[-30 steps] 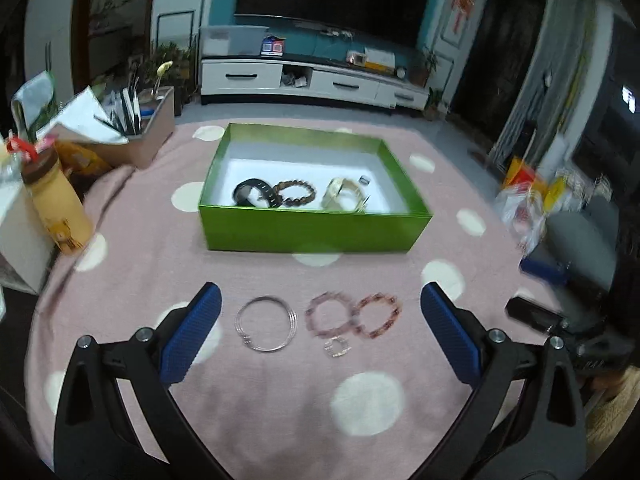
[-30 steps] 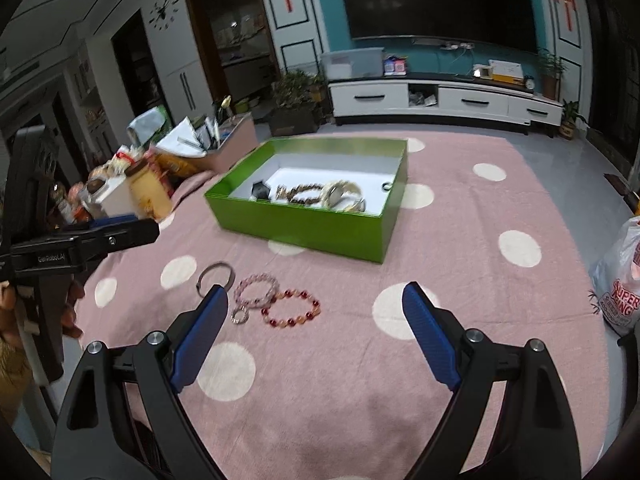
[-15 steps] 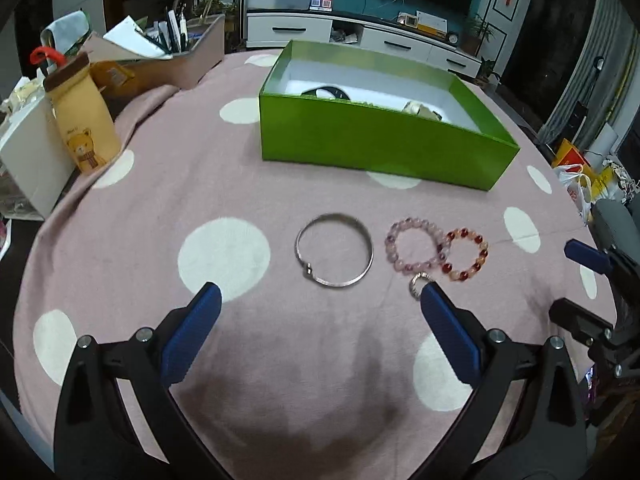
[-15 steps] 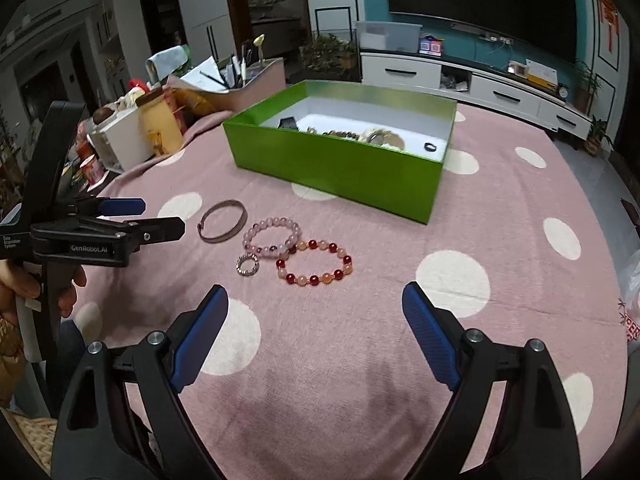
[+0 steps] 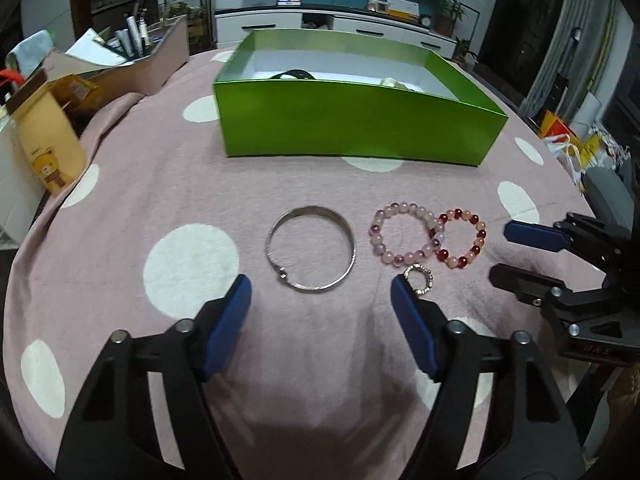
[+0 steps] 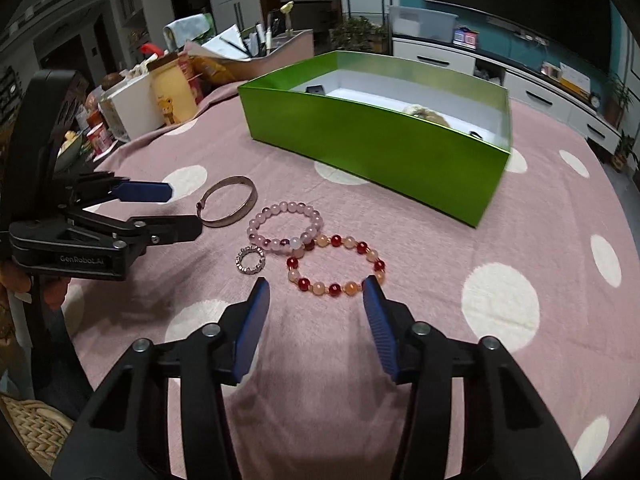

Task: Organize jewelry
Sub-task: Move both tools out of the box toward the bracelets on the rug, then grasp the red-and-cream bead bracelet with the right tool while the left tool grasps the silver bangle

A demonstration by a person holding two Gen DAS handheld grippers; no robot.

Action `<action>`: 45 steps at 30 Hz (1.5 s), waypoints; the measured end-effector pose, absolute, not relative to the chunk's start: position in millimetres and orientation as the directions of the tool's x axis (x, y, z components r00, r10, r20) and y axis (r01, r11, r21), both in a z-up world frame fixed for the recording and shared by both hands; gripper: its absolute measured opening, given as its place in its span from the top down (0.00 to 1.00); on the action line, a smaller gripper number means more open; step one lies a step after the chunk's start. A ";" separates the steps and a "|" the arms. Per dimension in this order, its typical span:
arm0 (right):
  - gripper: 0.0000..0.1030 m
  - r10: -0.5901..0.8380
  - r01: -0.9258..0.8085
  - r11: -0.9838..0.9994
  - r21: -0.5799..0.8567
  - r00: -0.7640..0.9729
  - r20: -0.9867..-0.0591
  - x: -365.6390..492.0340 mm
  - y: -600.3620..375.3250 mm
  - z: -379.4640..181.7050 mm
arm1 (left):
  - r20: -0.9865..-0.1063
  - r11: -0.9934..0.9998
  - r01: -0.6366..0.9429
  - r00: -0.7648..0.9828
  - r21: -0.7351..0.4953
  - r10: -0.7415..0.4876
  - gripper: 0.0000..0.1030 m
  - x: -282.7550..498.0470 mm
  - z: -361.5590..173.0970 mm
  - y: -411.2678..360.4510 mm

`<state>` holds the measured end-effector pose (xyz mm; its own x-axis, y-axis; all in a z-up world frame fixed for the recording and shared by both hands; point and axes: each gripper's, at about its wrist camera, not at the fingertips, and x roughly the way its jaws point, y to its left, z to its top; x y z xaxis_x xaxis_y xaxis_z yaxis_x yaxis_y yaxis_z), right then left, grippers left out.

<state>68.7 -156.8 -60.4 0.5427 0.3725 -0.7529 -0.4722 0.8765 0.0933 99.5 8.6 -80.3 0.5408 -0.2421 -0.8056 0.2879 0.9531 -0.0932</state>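
Pink spotted cloth, green box, your jewellery in silver, pink and red

You have a dusty-pink tablecloth [image 5: 160, 184] with white dots; at 12 o'clock stands a bright green box [image 5: 356, 128], white inside. The bangle [image 5: 311, 255] is silver; at its 3 o'clock lies a pale pink and purple bead bracelet [image 5: 404, 235], then a red and peach bead bracelet [image 5: 460, 238]. At 9 o'clock, a yellow bottle [image 5: 52, 148] carries a bear print. Your gripper pads [image 6: 252, 320] are blue on black.
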 end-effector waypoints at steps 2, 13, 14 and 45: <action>0.59 0.372 -0.496 0.865 0.074 0.536 -0.758 74.0 -152.3 -61.8 | -0.807 0.950 0.297 0.536 -0.096 -0.249 0.38 104.9 -81.1 5.3; 0.71 0.366 -0.598 0.801 0.026 0.455 -0.812 92.1 -135.8 -76.2 | -0.825 0.933 0.346 0.497 -0.095 -0.268 0.61 127.2 -87.7 -11.5; 0.73 0.373 -0.608 0.794 0.028 0.451 -0.811 92.7 -135.0 -76.4 | -0.827 0.933 0.347 0.494 -0.094 -0.267 0.62 128.5 -88.7 -12.1; 0.93 0.519 -0.403 0.854 0.328 0.626 -0.583 59.4 -215.5 -17.2 | -0.815 0.951 0.277 0.514 -0.136 -0.267 0.98 128.2 -79.8 -2.8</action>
<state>59.4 -215.5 -17.2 0.6257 0.5188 -0.5826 -0.4028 0.8544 0.3281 128.2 -2.8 -79.8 0.5144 -0.2667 -0.8150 0.2770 0.9511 -0.1365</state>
